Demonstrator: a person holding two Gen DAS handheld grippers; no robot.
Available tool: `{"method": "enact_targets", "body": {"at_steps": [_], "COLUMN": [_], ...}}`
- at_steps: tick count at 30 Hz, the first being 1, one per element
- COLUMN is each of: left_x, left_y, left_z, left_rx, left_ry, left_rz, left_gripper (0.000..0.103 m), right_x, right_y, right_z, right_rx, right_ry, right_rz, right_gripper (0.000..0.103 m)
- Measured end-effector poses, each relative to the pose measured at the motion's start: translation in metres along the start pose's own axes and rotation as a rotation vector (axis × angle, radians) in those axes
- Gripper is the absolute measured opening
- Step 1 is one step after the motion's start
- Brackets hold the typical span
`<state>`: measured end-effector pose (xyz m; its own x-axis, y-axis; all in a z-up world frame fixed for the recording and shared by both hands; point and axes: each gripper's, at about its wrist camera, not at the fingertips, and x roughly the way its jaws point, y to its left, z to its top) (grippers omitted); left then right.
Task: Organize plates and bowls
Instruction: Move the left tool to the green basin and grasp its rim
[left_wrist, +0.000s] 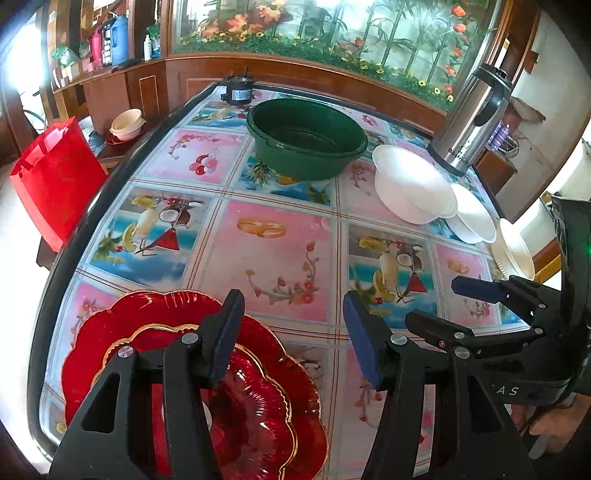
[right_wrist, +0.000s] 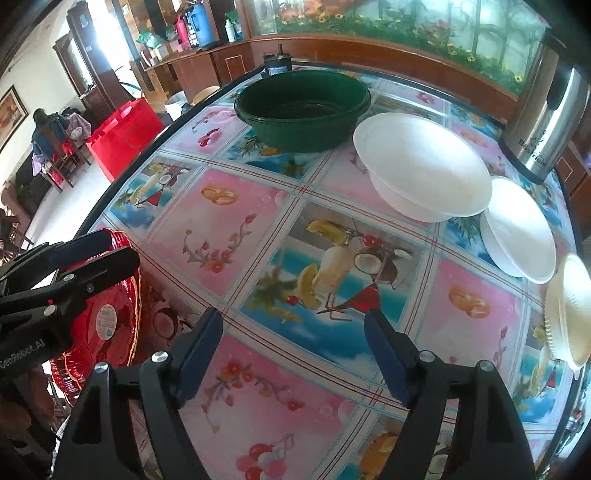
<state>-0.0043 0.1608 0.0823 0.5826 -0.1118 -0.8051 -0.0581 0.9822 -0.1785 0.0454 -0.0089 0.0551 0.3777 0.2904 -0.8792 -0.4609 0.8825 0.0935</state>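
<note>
Red scalloped plates (left_wrist: 258, 398) sit stacked at the worktop's (left_wrist: 280, 236) near left corner, under the open, empty left tongs (left_wrist: 291, 345). The right tongs (right_wrist: 295, 358) gape, empty too. White bowls (right_wrist: 424, 166) line the right side beside a green basin (right_wrist: 303, 107).

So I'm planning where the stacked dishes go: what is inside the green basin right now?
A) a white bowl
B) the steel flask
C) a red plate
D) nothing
D: the green basin shows only its bare dark floor, while the large white bowl sits beside it on the table and the red plates lie at the near edge.
</note>
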Motion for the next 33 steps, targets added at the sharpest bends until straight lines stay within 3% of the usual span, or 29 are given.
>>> {"method": "enact_targets", "body": {"at_steps": [13,25,33], "left_x": [0.006,0.030,0.053], "left_y": [-0.008,-0.004,0.013], "left_z": [0.017,0.063,0.103], "left_rx": [0.020,0.012,-0.049], "left_ry": [-0.017,-0.017,-0.016], "left_rz": [0.037,0.074,0.095], "left_gripper": [0.056,0.056,0.056], "right_x": [0.001,0.012,0.019], "right_y": [-0.010,-0.016,-0.036], "right_z": [0.009,0.043,0.083], "right_rx": [-0.002,-0.001,0.035], "right_ry": [-0.016,-0.022,-0.043], "right_rz": [-0.031,-0.047,0.047], "right_gripper": [0.079,0.079,0.079]}}
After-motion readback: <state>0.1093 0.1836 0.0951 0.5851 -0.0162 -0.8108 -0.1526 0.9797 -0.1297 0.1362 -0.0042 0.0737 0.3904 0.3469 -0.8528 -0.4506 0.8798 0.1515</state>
